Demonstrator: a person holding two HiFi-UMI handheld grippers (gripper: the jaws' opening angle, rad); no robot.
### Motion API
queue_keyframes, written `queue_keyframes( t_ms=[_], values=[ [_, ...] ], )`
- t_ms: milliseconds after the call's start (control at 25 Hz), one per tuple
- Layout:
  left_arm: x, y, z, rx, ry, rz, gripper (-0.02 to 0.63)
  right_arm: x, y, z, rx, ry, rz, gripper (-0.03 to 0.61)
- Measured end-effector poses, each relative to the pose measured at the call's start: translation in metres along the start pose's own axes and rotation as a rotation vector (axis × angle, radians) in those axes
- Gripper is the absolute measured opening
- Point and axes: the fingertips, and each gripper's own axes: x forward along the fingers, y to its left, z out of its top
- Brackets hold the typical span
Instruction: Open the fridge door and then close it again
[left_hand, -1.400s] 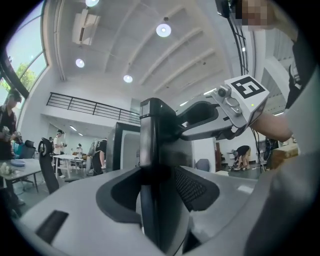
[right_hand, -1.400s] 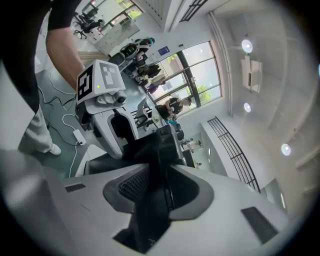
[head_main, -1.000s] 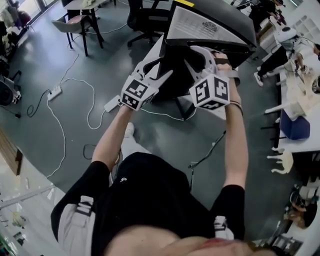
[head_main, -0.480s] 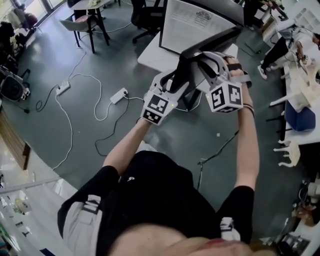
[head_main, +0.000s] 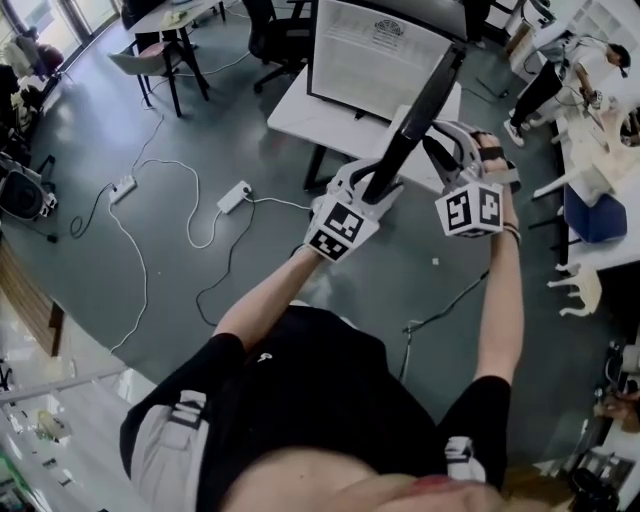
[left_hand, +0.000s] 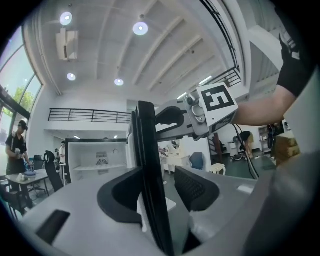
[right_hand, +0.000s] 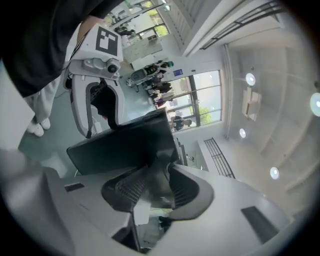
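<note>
The small fridge (head_main: 380, 60) stands on a white table (head_main: 300, 115) with its white inside showing. Its black door (head_main: 420, 105) is swung out and seen edge-on as a dark bar. My left gripper (head_main: 378, 185) straddles the door's near end. In the left gripper view the door (left_hand: 146, 165) lies against the left pad, with a gap to the right pad (left_hand: 195, 187). My right gripper (head_main: 440, 140) is on the door's right side, and its jaws have just been opening. The door's edge (right_hand: 125, 142) sits between its pads.
Power strips and cables (head_main: 235, 195) trail over the grey floor on the left. A chair and desk (head_main: 150, 50) stand at the far left. A person (head_main: 560, 70) and a white bench with wooden parts (head_main: 600, 170) are on the right.
The door has swung further out, from a broad dark panel to an edge-on bar, baring the fridge's inside. Both grippers moved right and up in the head view with it.
</note>
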Motion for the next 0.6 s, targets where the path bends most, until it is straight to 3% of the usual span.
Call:
queue_keyframes(
  t_ms=[80, 160, 360, 480, 600],
  values=[
    [-0.003, -0.004, 0.008, 0.005, -0.013, -0.035, 0.196, -0.011, -0.003, -0.008, 0.153, 0.018, -0.065, 0.117],
    [-0.010, -0.005, 0.012, -0.018, -0.032, -0.053, 0.193, -0.024, -0.003, -0.010, 0.382, 0.008, -0.140, 0.022],
    [-0.027, -0.006, 0.005, -0.052, -0.047, -0.058, 0.112, -0.049, 0.041, -0.022, 0.976, -0.066, -0.289, 0.006],
    [-0.030, -0.010, -0.005, -0.012, -0.018, -0.035, 0.065, -0.060, 0.073, -0.027, 1.202, -0.081, -0.382, 0.003],
    [-0.038, -0.006, -0.011, -0.058, -0.030, 0.006, 0.000, -0.070, 0.096, -0.029, 1.372, -0.050, -0.490, -0.002]
  ],
)
